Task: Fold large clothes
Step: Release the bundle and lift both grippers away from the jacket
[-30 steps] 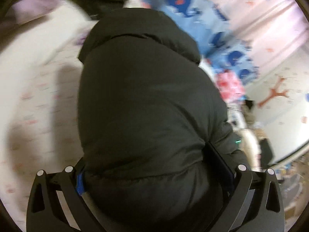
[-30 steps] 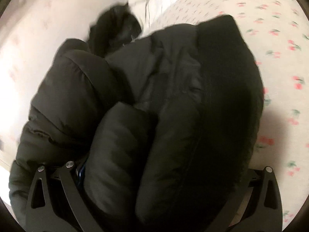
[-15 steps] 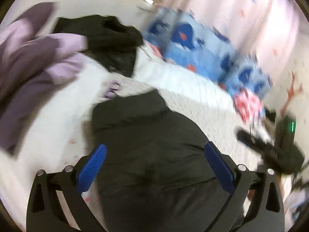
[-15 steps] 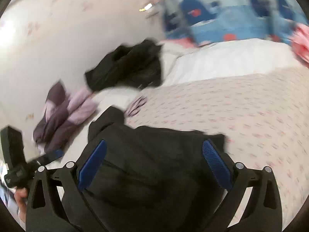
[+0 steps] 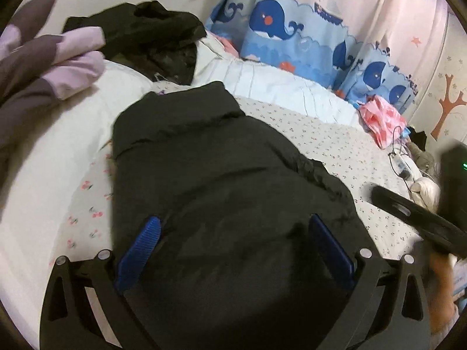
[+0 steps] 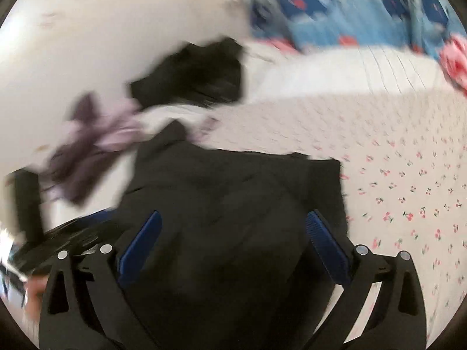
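A black puffer jacket [image 5: 221, 175] lies folded into a compact bundle on the cherry-print bedsheet [image 5: 335, 145]. In the left wrist view my left gripper [image 5: 233, 227] hovers over its near end, open, blue pads wide apart with nothing pinched. My right gripper [image 6: 233, 224] is likewise open above the same jacket [image 6: 233, 204]; that view is motion-blurred. The right gripper's black body [image 5: 414, 215] shows at the right edge of the left wrist view, and the left gripper's body [image 6: 58, 233] at the lower left of the right wrist view.
A purple and lilac garment [image 5: 43, 58] and another black garment [image 5: 151, 38] lie at the bed's far left. A white duvet [image 5: 277, 84], whale-print curtain [image 5: 292, 29], pink bag [image 5: 382, 116] and cables [image 5: 402, 160] sit beyond. Bare sheet [image 6: 408, 189] spreads to the right.
Both grippers have let go of the jacket and pulled back and up from it. The jacket now rests folded on the bed, and the far clothes have come into view.
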A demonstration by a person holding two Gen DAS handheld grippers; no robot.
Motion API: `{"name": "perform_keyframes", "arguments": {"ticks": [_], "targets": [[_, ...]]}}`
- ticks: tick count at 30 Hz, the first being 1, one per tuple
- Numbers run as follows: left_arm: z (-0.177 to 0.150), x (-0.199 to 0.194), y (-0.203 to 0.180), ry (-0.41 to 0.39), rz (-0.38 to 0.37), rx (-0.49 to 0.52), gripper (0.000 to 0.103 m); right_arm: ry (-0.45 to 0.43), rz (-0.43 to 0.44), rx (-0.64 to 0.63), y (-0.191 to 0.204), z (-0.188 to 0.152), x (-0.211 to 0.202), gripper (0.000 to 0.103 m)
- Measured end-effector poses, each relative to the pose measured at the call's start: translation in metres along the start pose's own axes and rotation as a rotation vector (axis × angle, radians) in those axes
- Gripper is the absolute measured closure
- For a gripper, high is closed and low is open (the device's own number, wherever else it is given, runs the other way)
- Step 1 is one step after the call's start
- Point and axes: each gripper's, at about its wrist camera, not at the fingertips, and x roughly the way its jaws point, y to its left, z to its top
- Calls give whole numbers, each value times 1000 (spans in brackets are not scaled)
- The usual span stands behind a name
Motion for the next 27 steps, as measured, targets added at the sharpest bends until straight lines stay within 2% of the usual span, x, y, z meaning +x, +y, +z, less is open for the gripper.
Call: {"name": "perform_keyframes", "arguments": {"ticks": [1, 2, 3, 4, 5, 7, 10, 13, 15, 16, 17, 18, 19, 20, 22, 24, 27], "targets": [[-3, -4, 0, -2, 10, -8, 6, 36, -7, -32, 6, -13, 0, 7], [-3, -6, 1, -3, 14, -15, 6, 132, -83, -104, 17, -33, 14, 7], [-5, -11, 0, -10, 16, -18, 6, 187, -122, -140, 18, -49, 26, 7], [-10, -17, -2, -15, 22, -17, 6, 223, -121, -126, 12, -62, 38, 7], [-16, -24, -3, -18, 34, -16, 6, 253, -115, -56, -1, -69, 44, 7], [-32, -39, -5, -25, 43, -14, 6, 269, -149, 6, -8, -64, 34, 7], [-48, -59, -12, -51, 82, 32, 6, 189, -180, -22, 8, -53, -5, 7], [-56, -74, -16, -90, 110, 64, 6, 29, -165, -74, 39, -41, -54, 7], [-56, -80, -17, -105, 111, 68, 6, -25, -179, -106, 51, -40, -59, 7], [-54, -82, -18, -111, 114, 73, 6, -24, -189, -118, 57, -41, -56, 7], [-53, -83, -18, -116, 117, 77, 6, 30, -214, -127, 59, -45, -42, 7], [-52, -85, -18, -117, 121, 76, 6, 125, -247, -140, 59, -57, -22, 7], [-50, -85, -17, -116, 126, 72, 6, 271, -248, -147, 54, -70, 5, 7], [-49, -86, -15, -113, 121, 68, 6, 319, -221, -109, 47, -77, 8, 7], [-43, -86, -15, -97, 121, 65, 6, 285, -230, -107, 47, -68, -1, 7], [-37, -87, -17, -101, 130, 82, 6, 156, -253, -126, 52, -46, -28, 7], [-21, -81, -18, -101, 134, 81, 6, 0, -201, -58, 55, -6, -53, 7]]}}
